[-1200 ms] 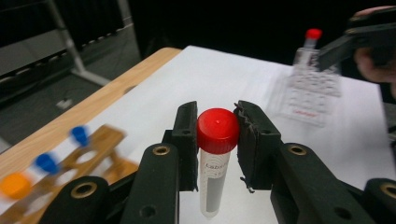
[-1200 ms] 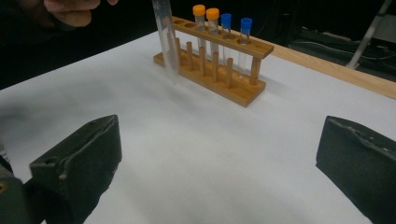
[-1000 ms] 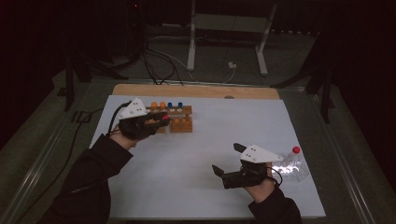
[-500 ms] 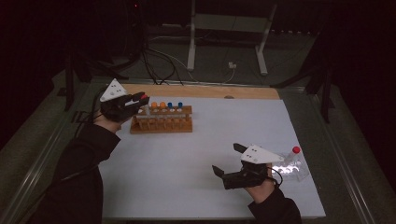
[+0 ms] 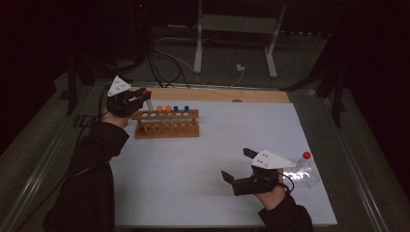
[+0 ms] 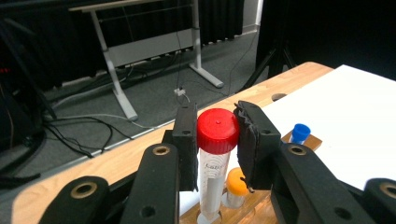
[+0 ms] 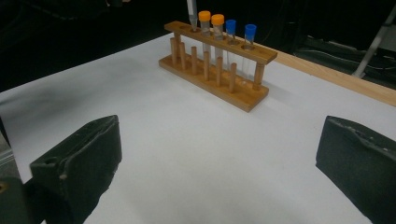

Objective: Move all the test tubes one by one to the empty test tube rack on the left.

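The left hand-held gripper (image 6: pixel 217 140) is clamping the red-capped tube (image 6: pixel 215 161) just under its cap, at the wooden rack's (image 5: pixel 167 130) nine o'clock end, its foot seemingly entering a hole. Two orange-capped tubes (image 5: pixel 164 109) and two blue-capped tubes (image 5: pixel 181 109) are already standing racked. Toward five o'clock on the desk (image 5: pixel 203 193), a loose red-capped tube (image 5: pixel 302 166) is lying unracked beside the right hand-held gripper (image 5: pixel 236 166), whose jaws are gaping apart. The held tube's base is being cut off from view.

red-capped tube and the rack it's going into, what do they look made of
Red-capped tube: seemingly clear plastic, smooth and see-through, with printed markings; its ribbed cap looks like moulded plastic. Rack: apparently wood, with a warm brown, matte finish, round dowel posts and faint visible grain.
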The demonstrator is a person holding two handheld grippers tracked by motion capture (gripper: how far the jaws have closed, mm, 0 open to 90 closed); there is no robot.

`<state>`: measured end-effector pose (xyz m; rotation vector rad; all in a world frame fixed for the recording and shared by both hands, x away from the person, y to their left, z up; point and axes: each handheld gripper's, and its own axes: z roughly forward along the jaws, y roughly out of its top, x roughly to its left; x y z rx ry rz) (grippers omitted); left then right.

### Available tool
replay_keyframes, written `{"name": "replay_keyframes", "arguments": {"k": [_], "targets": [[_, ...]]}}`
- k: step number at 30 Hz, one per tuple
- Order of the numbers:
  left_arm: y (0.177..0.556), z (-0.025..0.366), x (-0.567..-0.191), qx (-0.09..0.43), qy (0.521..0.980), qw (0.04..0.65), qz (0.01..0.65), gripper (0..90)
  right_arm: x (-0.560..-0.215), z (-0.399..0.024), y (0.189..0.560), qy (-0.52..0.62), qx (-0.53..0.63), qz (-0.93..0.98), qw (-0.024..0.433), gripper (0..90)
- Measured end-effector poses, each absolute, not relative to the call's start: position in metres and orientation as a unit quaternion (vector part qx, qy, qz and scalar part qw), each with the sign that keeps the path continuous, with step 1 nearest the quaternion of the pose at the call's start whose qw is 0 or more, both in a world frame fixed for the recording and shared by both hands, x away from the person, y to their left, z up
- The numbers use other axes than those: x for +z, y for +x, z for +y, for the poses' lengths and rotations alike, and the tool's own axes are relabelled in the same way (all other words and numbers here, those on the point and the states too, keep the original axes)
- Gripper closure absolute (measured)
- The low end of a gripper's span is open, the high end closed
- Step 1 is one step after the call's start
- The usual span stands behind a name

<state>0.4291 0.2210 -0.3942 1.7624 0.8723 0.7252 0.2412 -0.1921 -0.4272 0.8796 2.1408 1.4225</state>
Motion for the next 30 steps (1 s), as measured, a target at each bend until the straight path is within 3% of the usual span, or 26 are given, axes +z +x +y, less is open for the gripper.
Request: {"name": "replay_keyframes", "arguments": {"k": [18, 28, 30], "targets": [[0.439, 0.214, -0.444, 0.268, 0.749, 0.467, 0.386, 71.7, -0.428, -0.195, 0.240, 0.319, 0.511, 0.769, 0.215, 0.0], [0.441, 0.213, -0.446, 0.257, 0.753, 0.459, 0.394, 71.2, -0.427, -0.196, 0.240, 0.317, 0.512, 0.769, 0.216, 0.0], [0.440, 0.214, -0.444, 0.252, 0.754, 0.463, 0.391, 66.5, -0.426, -0.196, 0.240, 0.318, 0.513, 0.768, 0.216, 0.0]]}}
